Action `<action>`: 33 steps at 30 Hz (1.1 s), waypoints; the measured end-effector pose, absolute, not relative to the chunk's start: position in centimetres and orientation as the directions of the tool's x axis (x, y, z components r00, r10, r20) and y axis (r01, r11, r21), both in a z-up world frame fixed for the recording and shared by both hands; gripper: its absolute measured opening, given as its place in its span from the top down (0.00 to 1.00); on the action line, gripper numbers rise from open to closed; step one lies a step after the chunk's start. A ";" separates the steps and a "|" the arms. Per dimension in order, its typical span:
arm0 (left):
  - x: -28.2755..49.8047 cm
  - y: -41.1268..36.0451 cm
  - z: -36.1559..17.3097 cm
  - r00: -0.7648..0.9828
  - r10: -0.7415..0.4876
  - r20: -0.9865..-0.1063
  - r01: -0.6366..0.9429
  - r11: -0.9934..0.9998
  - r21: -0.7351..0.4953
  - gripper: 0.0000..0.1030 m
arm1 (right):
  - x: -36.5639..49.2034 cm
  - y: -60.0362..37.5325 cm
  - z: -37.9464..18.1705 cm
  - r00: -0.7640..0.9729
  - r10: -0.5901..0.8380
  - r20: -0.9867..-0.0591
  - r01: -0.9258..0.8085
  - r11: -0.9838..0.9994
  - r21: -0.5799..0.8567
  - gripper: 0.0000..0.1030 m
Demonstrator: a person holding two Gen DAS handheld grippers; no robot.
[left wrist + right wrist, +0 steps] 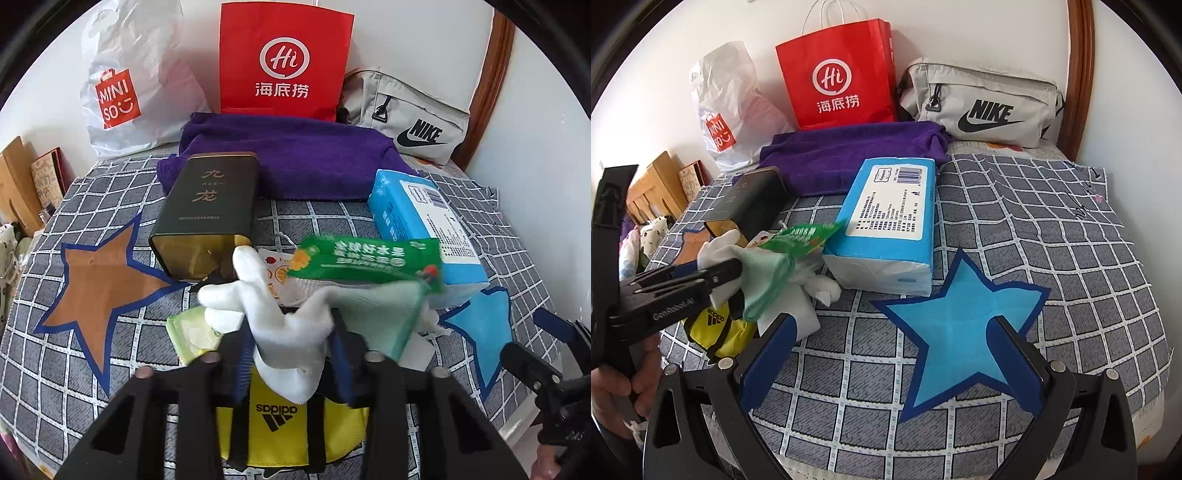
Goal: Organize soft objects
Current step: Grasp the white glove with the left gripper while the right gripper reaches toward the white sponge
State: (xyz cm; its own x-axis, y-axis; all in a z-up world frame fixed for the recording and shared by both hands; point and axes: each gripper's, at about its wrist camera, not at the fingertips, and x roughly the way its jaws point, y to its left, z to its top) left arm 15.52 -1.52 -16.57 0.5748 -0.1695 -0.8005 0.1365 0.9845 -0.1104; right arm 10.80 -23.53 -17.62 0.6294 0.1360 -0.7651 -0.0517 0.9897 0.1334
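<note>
Left wrist view: left gripper (291, 354) clamps a white glove (284, 332); right gripper (890, 354) gapes wide, empty.

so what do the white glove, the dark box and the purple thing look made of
White glove: knit cotton-like fabric, matte, limp. Dark box: probably metal tin, glossy gold reflective end. Purple cloth: plush terry or microfibre towel, fuzzy, folded.
</note>
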 end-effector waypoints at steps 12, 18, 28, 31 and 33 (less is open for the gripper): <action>15.1 4.7 -14.1 0.604 -0.196 -0.772 0.079 0.979 -0.187 0.81 | 13.2 -19.7 -17.2 0.618 0.170 -0.767 -0.134 0.985 0.110 0.01; 15.0 7.9 -14.1 0.621 -0.157 -0.768 0.013 0.982 -0.190 0.81 | 12.8 -16.9 -18.7 0.573 0.233 -0.786 -0.224 0.967 0.124 0.06; 15.1 9.0 -16.7 0.573 -0.185 -0.799 0.001 0.974 -0.225 0.81 | 13.0 -15.6 -22.9 0.497 0.211 -0.841 -0.225 0.968 0.110 0.28; 15.1 9.3 -17.3 0.562 -0.179 -0.808 -0.013 0.974 -0.225 0.81 | 12.2 -15.5 -22.6 0.514 0.277 -0.812 -0.280 0.949 0.146 0.53; 15.1 9.5 -17.7 0.558 -0.177 -0.811 -0.029 0.972 -0.232 0.81 | 11.3 -15.4 -22.0 0.536 0.250 -0.806 -0.298 0.950 0.096 0.52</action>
